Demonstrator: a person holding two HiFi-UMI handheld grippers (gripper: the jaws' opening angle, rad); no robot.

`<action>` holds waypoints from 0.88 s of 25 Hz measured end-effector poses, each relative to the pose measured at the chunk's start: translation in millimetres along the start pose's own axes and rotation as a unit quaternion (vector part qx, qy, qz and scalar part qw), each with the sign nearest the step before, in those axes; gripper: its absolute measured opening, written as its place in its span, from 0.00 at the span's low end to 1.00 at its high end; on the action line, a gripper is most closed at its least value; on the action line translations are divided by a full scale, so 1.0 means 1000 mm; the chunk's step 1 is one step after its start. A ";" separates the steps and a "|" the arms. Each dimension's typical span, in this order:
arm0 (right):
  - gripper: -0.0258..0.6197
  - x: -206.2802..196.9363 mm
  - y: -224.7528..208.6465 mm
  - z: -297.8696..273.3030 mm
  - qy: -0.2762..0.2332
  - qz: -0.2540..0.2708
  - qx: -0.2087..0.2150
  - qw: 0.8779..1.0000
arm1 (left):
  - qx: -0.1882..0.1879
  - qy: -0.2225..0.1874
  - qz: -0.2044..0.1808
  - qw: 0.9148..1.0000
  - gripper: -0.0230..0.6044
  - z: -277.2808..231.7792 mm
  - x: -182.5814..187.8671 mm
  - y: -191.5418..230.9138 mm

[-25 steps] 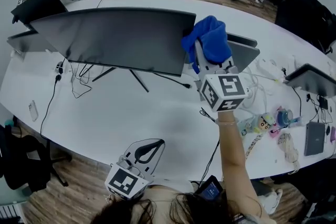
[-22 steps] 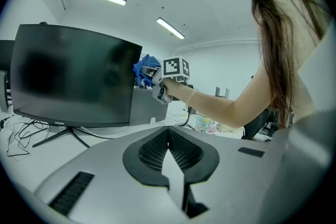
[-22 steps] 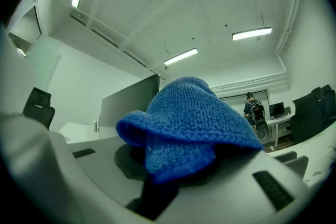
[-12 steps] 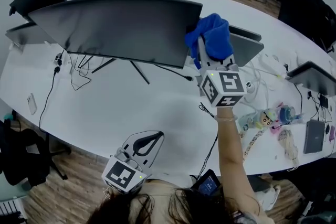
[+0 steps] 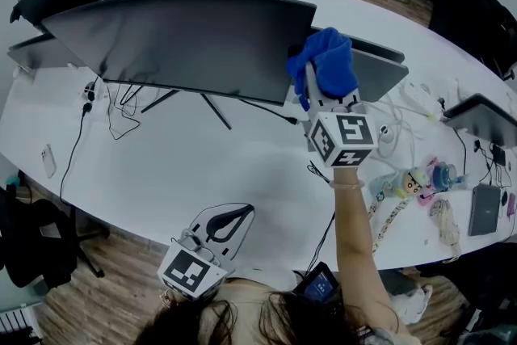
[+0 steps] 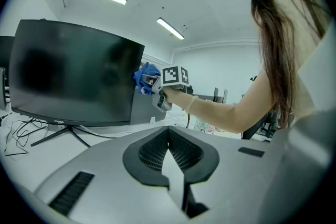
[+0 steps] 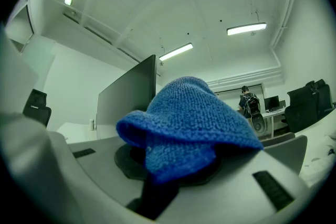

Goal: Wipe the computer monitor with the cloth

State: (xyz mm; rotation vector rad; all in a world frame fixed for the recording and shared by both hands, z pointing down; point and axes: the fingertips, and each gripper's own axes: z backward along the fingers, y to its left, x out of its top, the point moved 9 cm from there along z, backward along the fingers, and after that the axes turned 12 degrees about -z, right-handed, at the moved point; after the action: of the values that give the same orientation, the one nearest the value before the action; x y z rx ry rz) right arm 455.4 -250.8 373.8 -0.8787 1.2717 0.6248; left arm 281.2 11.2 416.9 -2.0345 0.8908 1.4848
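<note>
The blue cloth (image 5: 327,61) was bunched over the tips of the right gripper (image 5: 321,89), whose jaws were pinched on its lower folds, so that a loose, padded crown faced forward and no hard part of the tool would meet the screen. It stood raised off the table at the right edge of the computer monitor (image 5: 186,40), near the upper corner; the right gripper view showed the panel almost edge-on just beside the cloth, and whether the two were touching could not be told. This placement suggested a stroke about to begin from that edge and run across the dark, curved screen. The extended right arm carried the cloth well forward over the white table (image 5: 202,166). The left gripper (image 5: 226,226) was held low and close to the body, well apart from the monitor, its jaws pressed together with nothing between them; it appeared to be idle, kept out of the wiping path. The monitor's stand legs and loose cables (image 5: 121,113) lay on the table below the screen, and a second monitor (image 5: 380,73) stood behind the cloth.
</note>
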 end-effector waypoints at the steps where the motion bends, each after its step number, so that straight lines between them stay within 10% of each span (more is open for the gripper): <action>1: 0.17 -0.001 0.000 0.000 0.002 0.000 -0.001 1.000 | 0.000 0.000 0.000 1.000 0.05 0.000 0.000 0.000; 22: 0.17 -0.035 -0.006 0.001 0.041 -0.008 -0.014 0.999 | -0.012 0.006 0.001 1.000 0.05 0.000 -0.006 -0.004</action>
State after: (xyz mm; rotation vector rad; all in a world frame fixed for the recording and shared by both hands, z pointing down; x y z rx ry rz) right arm 453.3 -250.7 408.9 -0.9453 1.3302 0.6010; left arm 282.7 14.8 422.9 -2.0628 0.8839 1.4909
